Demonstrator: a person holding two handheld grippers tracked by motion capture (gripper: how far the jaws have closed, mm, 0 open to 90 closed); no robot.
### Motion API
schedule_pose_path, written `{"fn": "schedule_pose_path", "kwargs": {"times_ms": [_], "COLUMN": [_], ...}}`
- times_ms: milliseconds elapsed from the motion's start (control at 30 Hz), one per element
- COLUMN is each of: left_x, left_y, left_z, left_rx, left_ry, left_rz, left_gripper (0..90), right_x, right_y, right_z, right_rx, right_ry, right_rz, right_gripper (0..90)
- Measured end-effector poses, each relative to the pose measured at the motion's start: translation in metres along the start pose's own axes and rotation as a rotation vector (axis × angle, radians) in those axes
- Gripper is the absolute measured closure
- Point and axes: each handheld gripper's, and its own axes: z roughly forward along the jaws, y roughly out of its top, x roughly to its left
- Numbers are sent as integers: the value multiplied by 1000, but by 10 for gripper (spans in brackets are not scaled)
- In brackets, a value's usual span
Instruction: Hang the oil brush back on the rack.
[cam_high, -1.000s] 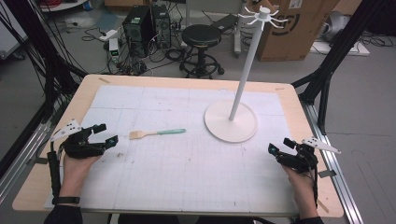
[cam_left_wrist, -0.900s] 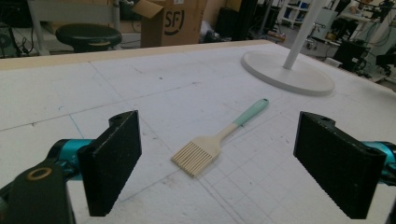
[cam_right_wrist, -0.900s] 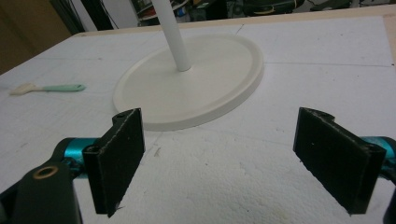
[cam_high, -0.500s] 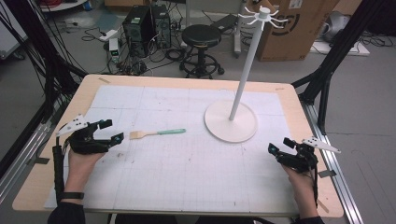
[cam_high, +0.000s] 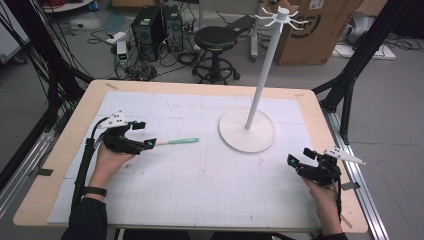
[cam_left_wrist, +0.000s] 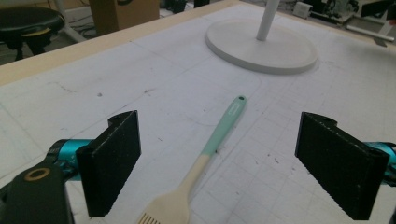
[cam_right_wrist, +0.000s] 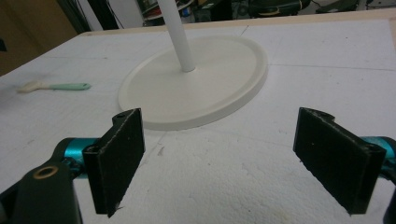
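A small spatula (cam_high: 177, 141) with a teal handle and a cream head lies flat on the white gridded mat, handle pointing right. My left gripper (cam_high: 146, 135) is open just left of it, and in the left gripper view (cam_left_wrist: 218, 140) the cream head (cam_left_wrist: 168, 207) lies between the jaws, low down. A white stand (cam_high: 247, 131) with a round base, a thin pole and hooks at the top rises right of centre. My right gripper (cam_high: 299, 156) hovers open near the front right corner, facing the stand's base (cam_right_wrist: 196, 88), with nothing between its jaws (cam_right_wrist: 219, 140).
The mat covers a wooden table (cam_high: 200, 87). Past the far edge stand a black stool (cam_high: 215, 40), computer towers (cam_high: 155, 25) and a cardboard box (cam_high: 310, 30). Black frame posts (cam_high: 350, 80) flank the table's sides.
My left gripper has moved away from the left edge, forward and right, up to the spatula's head. The right gripper and the spatula have stayed put.
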Motion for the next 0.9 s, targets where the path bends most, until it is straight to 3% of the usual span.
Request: {"fn": "schedule_pose_path", "kwargs": {"times_ms": [167, 400, 567, 667, 900], "left_x": [5, 11, 13, 12, 10], "left_y": [1, -5, -11, -14, -17], "left_z": [23, 38, 45, 48, 54], "left_rx": [80, 132, 180, 202, 250], "left_ry": [-12, -13, -22, -19, -6], "left_rz": [41, 57, 64, 79, 120], "left_gripper": [148, 178, 261, 380, 562], "right_x": [-1, -1, -1, -1, -2], "right_y": [-1, -1, -1, -1, -1], "right_z": [-1, -2, -2, -1, -2], "right_rx": [1, 2, 3, 4, 3], "right_ry": [1, 3, 4, 5, 5], "right_rz": [4, 5, 5, 5, 2], "right_gripper": [157, 157, 157, 157, 157]}}
